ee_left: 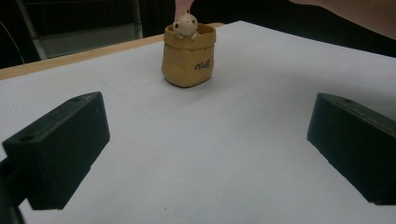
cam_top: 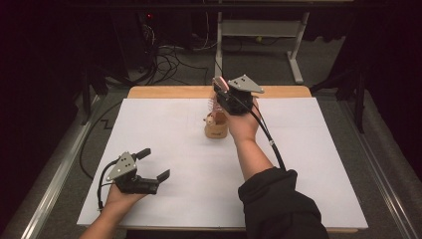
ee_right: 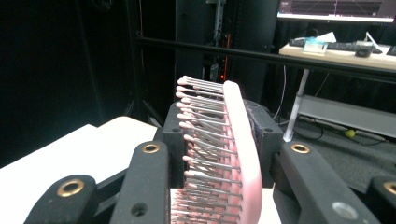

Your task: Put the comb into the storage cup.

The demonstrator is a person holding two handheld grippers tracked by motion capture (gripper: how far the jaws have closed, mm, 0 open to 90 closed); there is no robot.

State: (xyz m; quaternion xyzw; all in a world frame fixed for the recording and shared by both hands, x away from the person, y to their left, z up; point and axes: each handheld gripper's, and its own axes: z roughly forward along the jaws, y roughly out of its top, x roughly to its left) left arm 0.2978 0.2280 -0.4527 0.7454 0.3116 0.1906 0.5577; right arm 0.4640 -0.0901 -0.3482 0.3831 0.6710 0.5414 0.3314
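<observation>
Left gripper (cam_top: 155, 165) rests near the table's front edge, jaws spread wide on nothing, aimed at the tan sack-shaped ceramic pot with a small animal figure at its rim (ee_left: 188, 56). Farther back, right gripper (cam_top: 222, 94) is clamped on the pink brush with metal bristles (ee_right: 219, 154), held upright just above that pot at mid-table. Judged step: brush going into or coming out of the pot; next move calls for a straight vertical travel, clear of the rim.

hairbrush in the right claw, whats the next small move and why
Probably lower it straight down: the right claw is clamped on the pink hairbrush just above the tan pot, which stands upright. The left claw rests open, well clear.
</observation>
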